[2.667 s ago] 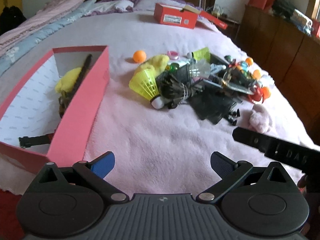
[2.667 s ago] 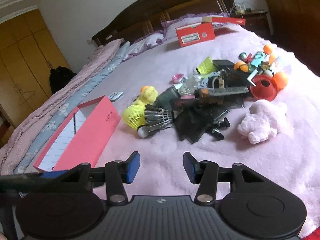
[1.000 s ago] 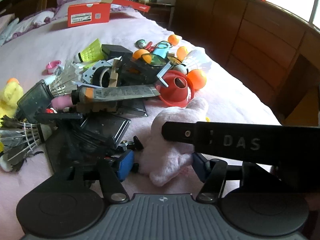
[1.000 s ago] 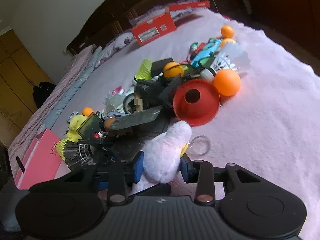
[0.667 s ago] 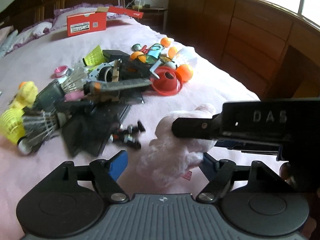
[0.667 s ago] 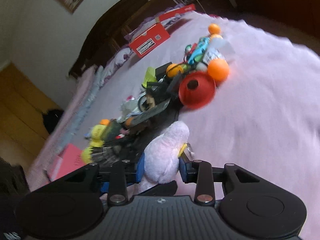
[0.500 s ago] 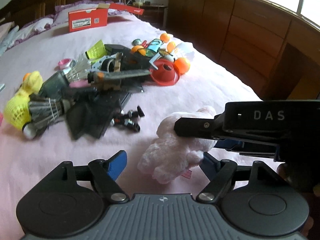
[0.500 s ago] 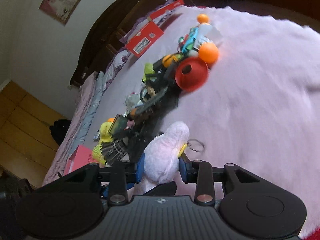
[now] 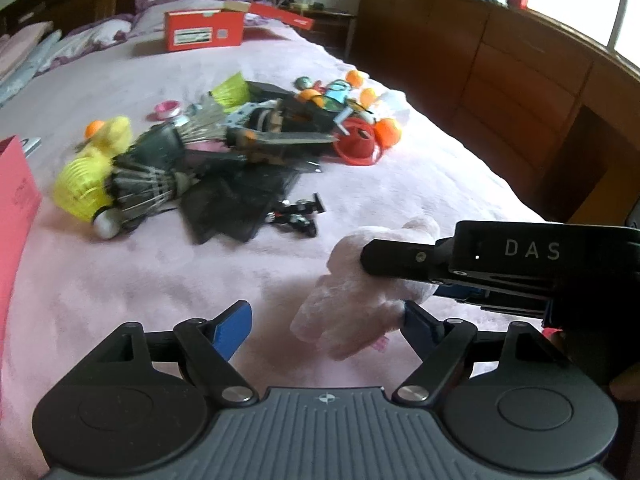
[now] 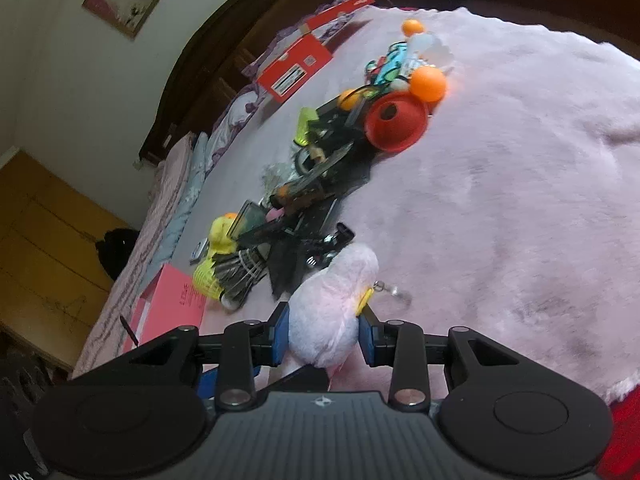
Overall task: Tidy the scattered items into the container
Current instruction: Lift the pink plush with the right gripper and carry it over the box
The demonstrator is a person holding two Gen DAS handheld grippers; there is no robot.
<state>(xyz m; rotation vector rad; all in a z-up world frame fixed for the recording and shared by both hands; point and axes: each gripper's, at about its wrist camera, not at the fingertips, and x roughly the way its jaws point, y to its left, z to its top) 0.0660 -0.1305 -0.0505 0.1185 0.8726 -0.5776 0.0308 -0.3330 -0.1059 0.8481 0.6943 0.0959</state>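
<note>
Pink plush toy (image 10: pixel 326 312) is pinched in right hand-held gripper (image 10: pixel 323 340); left hand-held gripper (image 9: pixel 326 326) is spread wide, empty — toy should be carried level to pink box (image 10: pixel 170 306), released inside.

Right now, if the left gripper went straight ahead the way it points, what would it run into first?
Most likely the pink plush toy, clamped in the right gripper, which sits just beyond the open left gripper toward its right finger. Depth is unclear; past it lies bare blanket.
</note>
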